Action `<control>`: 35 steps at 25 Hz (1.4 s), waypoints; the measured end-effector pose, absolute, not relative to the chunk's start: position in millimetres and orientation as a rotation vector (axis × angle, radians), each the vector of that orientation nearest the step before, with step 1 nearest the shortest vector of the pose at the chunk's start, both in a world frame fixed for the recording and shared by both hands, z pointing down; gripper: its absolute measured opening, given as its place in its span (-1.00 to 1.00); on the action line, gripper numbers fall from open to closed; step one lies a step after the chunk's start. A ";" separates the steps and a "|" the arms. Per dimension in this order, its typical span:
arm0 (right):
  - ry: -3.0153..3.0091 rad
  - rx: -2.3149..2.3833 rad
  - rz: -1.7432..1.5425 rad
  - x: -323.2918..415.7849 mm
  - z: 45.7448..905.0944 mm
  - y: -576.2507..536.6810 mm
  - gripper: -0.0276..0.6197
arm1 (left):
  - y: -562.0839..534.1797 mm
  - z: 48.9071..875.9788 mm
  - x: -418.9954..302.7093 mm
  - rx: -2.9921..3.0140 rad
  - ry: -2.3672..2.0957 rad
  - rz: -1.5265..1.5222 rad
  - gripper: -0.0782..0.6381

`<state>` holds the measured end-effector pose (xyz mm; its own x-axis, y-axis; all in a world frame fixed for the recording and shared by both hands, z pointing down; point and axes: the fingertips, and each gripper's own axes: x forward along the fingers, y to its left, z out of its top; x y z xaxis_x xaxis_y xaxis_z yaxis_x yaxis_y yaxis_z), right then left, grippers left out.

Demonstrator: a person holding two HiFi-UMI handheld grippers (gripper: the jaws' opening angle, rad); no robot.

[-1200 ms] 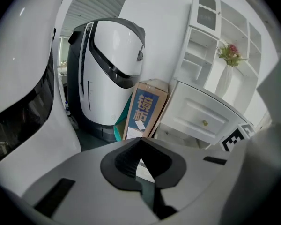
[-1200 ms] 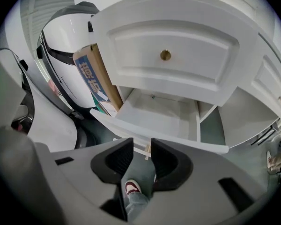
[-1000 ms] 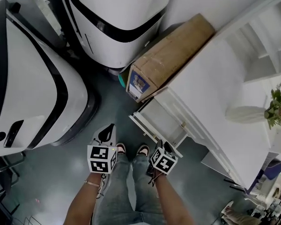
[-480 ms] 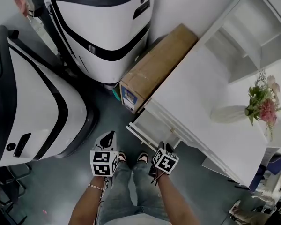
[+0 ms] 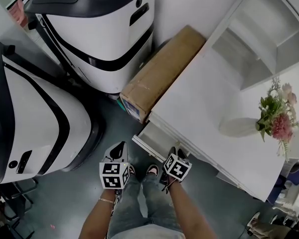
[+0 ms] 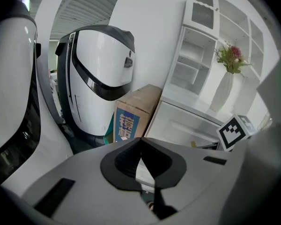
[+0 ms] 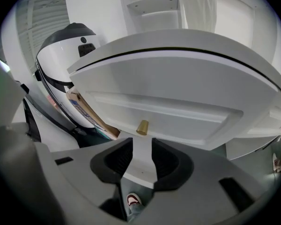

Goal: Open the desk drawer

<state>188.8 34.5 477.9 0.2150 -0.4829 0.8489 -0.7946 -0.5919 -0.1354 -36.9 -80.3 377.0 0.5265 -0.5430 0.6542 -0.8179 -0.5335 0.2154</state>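
Drawer (image 5: 152, 133), lower centre, looks out; right gripper (image 7: 141, 145) jaws just opened wider, empty, below knob (image 7: 142, 127): retreat straight; left gripper (image 6: 140, 142) closed.

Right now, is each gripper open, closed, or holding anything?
Left gripper: closed, holding nothing.
Right gripper: open, jaws just been opening, nothing between them; the drawer knob sits just ahead.

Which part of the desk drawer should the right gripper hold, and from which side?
Probably the small brass knob on the drawer front: it alone sticks out of that plain panel. Come straight at the front, one jaw each side. The right gripper faces it; its jaws have just been opening, nothing between them.
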 end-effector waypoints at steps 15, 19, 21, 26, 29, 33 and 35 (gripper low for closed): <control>-1.200 2.158 1.384 206.7 481.9 11.5 -0.58 | -88.7 375.5 -16.6 2.224 -1.146 0.719 -0.73; -1.190 2.159 1.392 206.6 482.3 10.3 -0.63 | -89.2 376.1 -21.9 2.214 -1.155 0.725 -0.73; -1.187 2.159 1.394 207.0 482.0 10.5 -0.63 | -90.3 375.9 -25.9 2.212 -1.161 0.728 -0.73; -1.169 2.161 1.422 206.5 482.2 11.0 -0.65 | -93.7 374.4 -35.4 2.212 -1.171 0.729 -0.73; -1.152 2.174 1.403 207.2 481.9 11.3 -0.65 | -94.3 374.2 -39.8 2.211 -1.175 0.722 -0.73; -1.142 2.187 1.388 207.6 481.4 10.7 -0.65 | -91.4 375.2 -46.2 2.212 -1.166 0.724 -0.73; -1.133 2.191 1.384 208.0 481.3 10.7 -0.66 | -89.1 376.1 -50.4 2.211 -1.162 0.728 -0.73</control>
<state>208.0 10.7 481.3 0.2196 -0.4550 0.8630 -0.7564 -0.6381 -0.1439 -50.4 -89.1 376.1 0.4839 -0.5615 0.6713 -0.8491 -0.4869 0.2049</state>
